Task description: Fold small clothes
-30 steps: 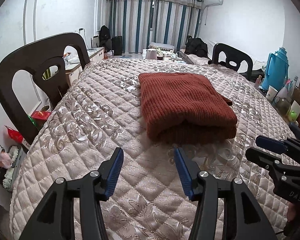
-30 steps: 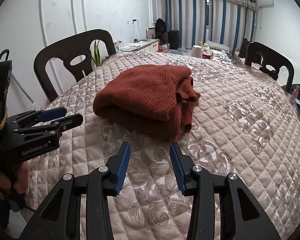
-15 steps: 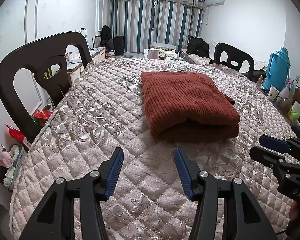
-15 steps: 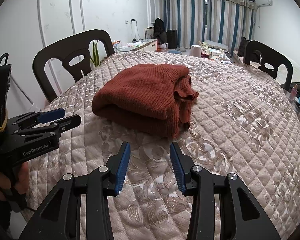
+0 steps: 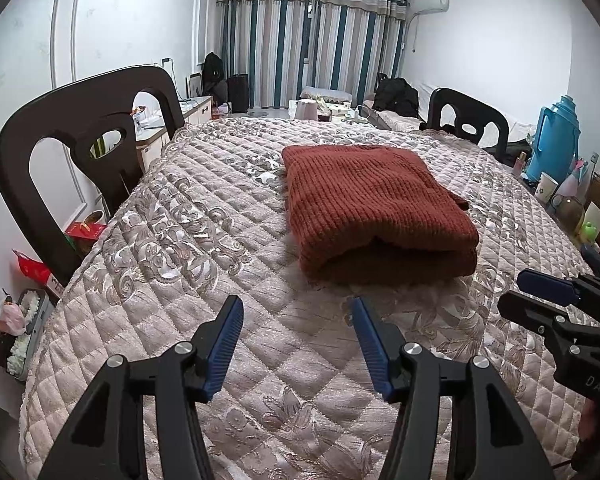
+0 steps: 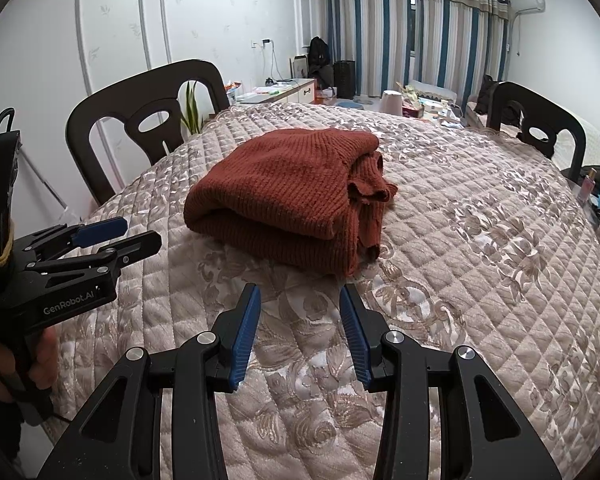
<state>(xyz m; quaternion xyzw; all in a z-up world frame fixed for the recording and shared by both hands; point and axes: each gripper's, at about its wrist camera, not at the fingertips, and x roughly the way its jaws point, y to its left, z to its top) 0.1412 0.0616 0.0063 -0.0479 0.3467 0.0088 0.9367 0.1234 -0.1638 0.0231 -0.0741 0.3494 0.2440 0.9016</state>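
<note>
Rust-red knit sweater (image 5: 376, 208) folded on quilted table cover (image 5: 172, 248). Left gripper (image 5: 298, 340), just widened, and right gripper (image 6: 299, 330) both gaping, empty, short of it.

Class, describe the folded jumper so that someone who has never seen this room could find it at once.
Start at the big table covered in a beige quilted cloth with a leaf pattern, dark chairs round it. Near its middle lies the jumper, a rust-red ribbed knit folded into a thick rectangle. It is the only thing lying on the cloth, and the only red knit.
</note>
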